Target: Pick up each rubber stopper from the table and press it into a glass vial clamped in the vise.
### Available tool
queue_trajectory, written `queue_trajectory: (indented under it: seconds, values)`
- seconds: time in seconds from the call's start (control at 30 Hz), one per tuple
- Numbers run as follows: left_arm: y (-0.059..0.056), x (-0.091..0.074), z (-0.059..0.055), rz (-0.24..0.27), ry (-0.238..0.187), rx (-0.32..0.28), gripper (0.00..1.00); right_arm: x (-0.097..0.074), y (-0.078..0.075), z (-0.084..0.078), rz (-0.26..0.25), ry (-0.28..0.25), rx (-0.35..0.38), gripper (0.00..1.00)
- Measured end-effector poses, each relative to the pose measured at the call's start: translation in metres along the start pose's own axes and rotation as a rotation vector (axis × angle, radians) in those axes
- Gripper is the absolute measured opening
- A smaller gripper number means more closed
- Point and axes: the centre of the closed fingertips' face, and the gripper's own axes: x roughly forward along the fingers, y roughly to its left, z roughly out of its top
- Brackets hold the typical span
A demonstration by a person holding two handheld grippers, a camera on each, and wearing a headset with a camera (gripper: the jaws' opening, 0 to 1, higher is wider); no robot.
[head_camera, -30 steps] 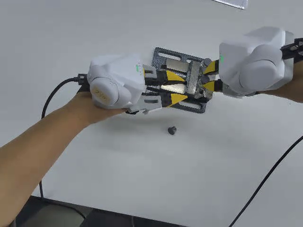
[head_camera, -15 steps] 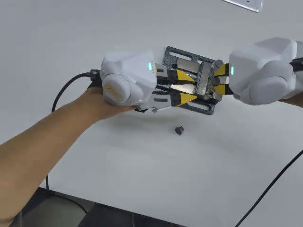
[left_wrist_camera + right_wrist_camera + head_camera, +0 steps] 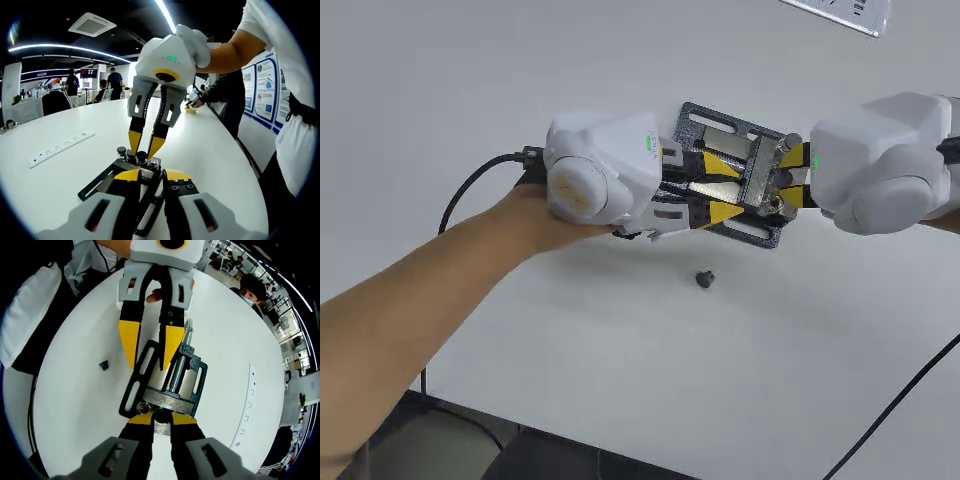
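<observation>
A dark metal vise (image 3: 761,233) sits on the white table with glass vials clamped at its right end. My right gripper (image 3: 785,177) reaches in from the right. Its jaws are shut on a black rubber stopper (image 3: 161,414) directly over a vial in the vise (image 3: 192,385). My left gripper (image 3: 732,188) comes from the left and hovers open over the vise screw (image 3: 179,371), holding nothing. In the left gripper view, the right gripper (image 3: 145,145) points down at stoppered vials (image 3: 142,157). One loose stopper (image 3: 705,279) lies on the table in front of the vise.
A white power strip (image 3: 840,10) lies at the table's far edge. A black cable (image 3: 470,190) trails from the left gripper, and another cable (image 3: 900,390) crosses the right front. People (image 3: 115,80) stand and sit in the office beyond the table.
The head view has drifted, so everything sits slightly further right. Both grippers keep their places at the vise, and the loose stopper has not moved.
</observation>
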Motion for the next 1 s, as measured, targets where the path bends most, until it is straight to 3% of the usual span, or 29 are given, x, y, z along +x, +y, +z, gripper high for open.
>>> queue_trajectory:
  seconds: [0.7, 1.0]
  values:
    - [-0.001, 0.0, 0.001, -0.002, 0.0, 0.006, 0.13, -0.004, 0.001, -0.005, 0.005, 0.012, 0.046, 0.17]
    - [-0.001, -0.001, 0.002, 0.002, -0.002, 0.005, 0.13, -0.019, -0.001, 0.006, 0.009, -0.074, 0.195, 0.16]
